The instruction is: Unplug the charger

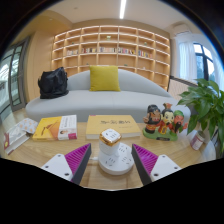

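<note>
Here, low in the centre of the frame, the charger (110,136), a small white block, sits plugged into the top of a rounded white base (115,157) on the wooden table (40,158); the gripper (112,160) has its fingers spread, pink pads to either side of the base, a gap showing on both sides, so nothing is grasped yet. The step looks like the approach; next the fingers would need to rise to the charger, close on it and pull upward. Behind, a grey sofa (100,100) carries a yellow cushion (104,77).

charger (111,136) stands on table (60,152), sofa (100,100) behind it.
</note>
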A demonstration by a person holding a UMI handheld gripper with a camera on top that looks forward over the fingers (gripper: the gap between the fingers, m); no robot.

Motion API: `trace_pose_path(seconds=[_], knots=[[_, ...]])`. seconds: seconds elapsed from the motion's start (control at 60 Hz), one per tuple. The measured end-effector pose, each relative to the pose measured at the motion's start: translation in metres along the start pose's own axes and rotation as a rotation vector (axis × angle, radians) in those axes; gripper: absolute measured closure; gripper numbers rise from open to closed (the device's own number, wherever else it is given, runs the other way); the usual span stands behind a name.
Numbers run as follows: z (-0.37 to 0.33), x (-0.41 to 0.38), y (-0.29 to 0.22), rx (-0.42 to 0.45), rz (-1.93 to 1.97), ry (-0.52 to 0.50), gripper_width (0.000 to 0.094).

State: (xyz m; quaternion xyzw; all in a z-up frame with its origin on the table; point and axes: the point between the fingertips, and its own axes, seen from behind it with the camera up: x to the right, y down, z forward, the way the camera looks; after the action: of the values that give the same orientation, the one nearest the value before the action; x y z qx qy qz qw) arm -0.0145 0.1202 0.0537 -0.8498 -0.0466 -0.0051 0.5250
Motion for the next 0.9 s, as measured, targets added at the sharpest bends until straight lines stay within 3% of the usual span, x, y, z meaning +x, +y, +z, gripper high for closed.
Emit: trace_pose_path(seconds=[0.083,0.2,0.383,0.517,0.6,0.75,0.817,0.9], knots=[[0.029,-0.001,-0.004,0.004,0.001,0.005,0.02],[0.047,-0.004,-0.007,0.011,0.021,0.005,0.0483],[0.044,-0.005,-0.009,-0.008,0.078,0.011,0.0651],[0.036,-0.006,-0.017,0.019,0.058,-0.006,0.0663],[-0.008,0.009,-0.108,0.295,-0.054,0.046,0.0672],[-0.086,0.006,-0.225,0.467,-0.013,-0.046,0.0673],[-0.111,0.024,-0.235,0.505,-0.018,-0.044,0.0674],[-0.104,0.046,-0.219,0.459,-0.014,-0.033,0.0674]])
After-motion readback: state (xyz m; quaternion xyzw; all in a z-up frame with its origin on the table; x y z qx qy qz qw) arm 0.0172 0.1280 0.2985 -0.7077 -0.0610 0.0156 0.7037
